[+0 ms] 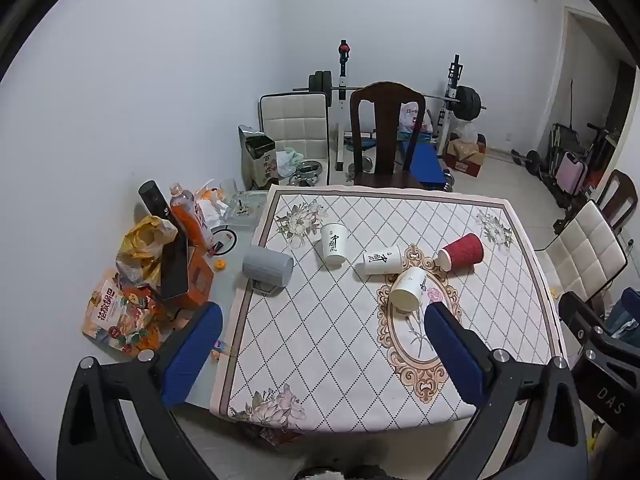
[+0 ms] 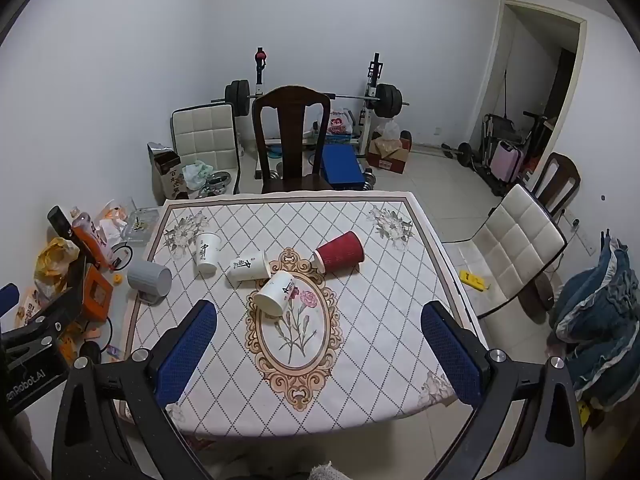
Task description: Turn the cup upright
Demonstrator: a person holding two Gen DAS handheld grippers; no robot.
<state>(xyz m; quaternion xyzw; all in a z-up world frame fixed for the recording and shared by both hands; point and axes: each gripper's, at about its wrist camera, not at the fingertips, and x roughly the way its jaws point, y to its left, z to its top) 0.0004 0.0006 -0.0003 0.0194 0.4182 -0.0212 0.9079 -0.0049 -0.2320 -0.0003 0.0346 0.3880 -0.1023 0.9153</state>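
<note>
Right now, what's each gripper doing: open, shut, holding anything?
Left gripper: open, holding nothing.
Right gripper: open, holding nothing.

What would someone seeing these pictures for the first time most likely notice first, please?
Probably the red cup lying on its side near the middle of the patterned tablecloth, beside three white cups: two tipped over and one standing. Next, both open blue-padded grippers, left and right, in the foreground, and the barbell rack against the far wall.
</note>
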